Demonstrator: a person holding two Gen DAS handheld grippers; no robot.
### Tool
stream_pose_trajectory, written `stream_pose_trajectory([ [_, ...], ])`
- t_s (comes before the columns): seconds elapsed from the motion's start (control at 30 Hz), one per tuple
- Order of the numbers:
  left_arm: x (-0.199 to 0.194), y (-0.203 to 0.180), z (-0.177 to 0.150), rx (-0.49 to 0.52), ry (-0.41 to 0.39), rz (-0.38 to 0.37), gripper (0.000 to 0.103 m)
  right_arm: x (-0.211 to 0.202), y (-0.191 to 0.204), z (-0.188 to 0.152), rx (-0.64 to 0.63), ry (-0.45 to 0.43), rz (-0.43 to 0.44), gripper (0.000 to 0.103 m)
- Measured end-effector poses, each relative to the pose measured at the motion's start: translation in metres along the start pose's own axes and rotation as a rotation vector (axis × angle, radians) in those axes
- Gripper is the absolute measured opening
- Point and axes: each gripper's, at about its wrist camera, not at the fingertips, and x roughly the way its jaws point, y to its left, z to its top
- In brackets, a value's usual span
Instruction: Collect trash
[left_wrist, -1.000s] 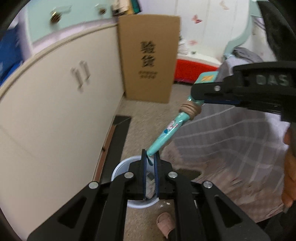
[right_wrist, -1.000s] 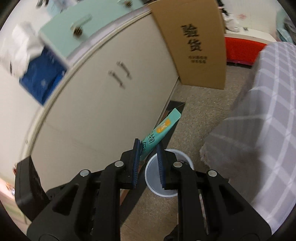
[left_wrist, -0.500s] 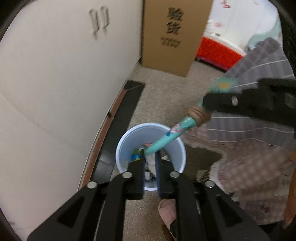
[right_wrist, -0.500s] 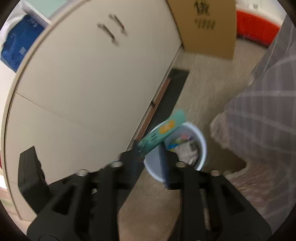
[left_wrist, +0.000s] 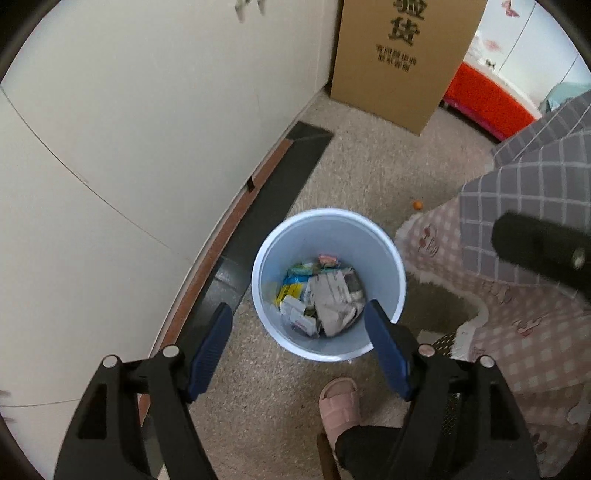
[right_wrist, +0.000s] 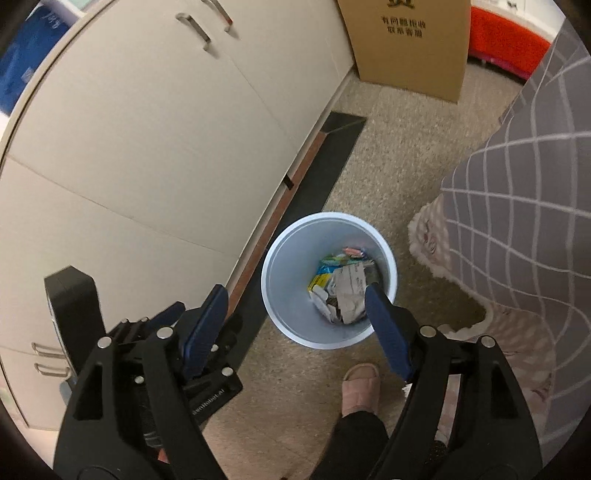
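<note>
A pale blue waste bin (left_wrist: 351, 236) (right_wrist: 295, 266) stands on the speckled floor, holding crumpled paper and coloured wrappers (left_wrist: 325, 295) (right_wrist: 343, 291), with a teal packet (left_wrist: 299, 271) among them. My left gripper (left_wrist: 297, 317) points steeply down over the bin's near rim. Its jaws are opening and nothing is between the blue pads. My right gripper (right_wrist: 293, 295) hangs over the same bin, jaws also opening and empty. A black part of the right gripper (left_wrist: 543, 251) shows at the right of the left wrist view. The left gripper's body (right_wrist: 207, 369) shows at the lower left of the right wrist view.
A cream cupboard (left_wrist: 147, 129) (right_wrist: 147, 147) runs along the left with a dark strip (left_wrist: 280, 177) at its foot. A cardboard box (left_wrist: 402, 55) stands behind. A checked bedcover (left_wrist: 517, 206) (right_wrist: 517, 221) hangs on the right. A person's pink slipper (left_wrist: 340, 402) (right_wrist: 360, 387) is near the bin.
Both grippers have sunk toward the bin, tipped further down and opened. The long teal wrapper held between them has left the jaws and is gone from the air.
</note>
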Motion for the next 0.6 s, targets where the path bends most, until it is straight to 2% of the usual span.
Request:
stream_pose_trajectory([
  [0.23, -0.059, -0.013, 0.002, -0.013, -0.112, 0.028, 0.072, -0.062, 0.019, -0.008, -0.072, -0.109, -0.024, 0.075],
  [0.47, -0.150, -0.027, -0.002, -0.055, -0.279, 0.030, 0.075, -0.152, 0.033, -0.022, -0.149, -0.279, -0.050, 0.075],
  [0.6, -0.207, -0.044, -0.011, -0.045, -0.385, 0.020, 0.078, -0.205, 0.030, -0.037, -0.175, -0.376, -0.070, 0.075],
])
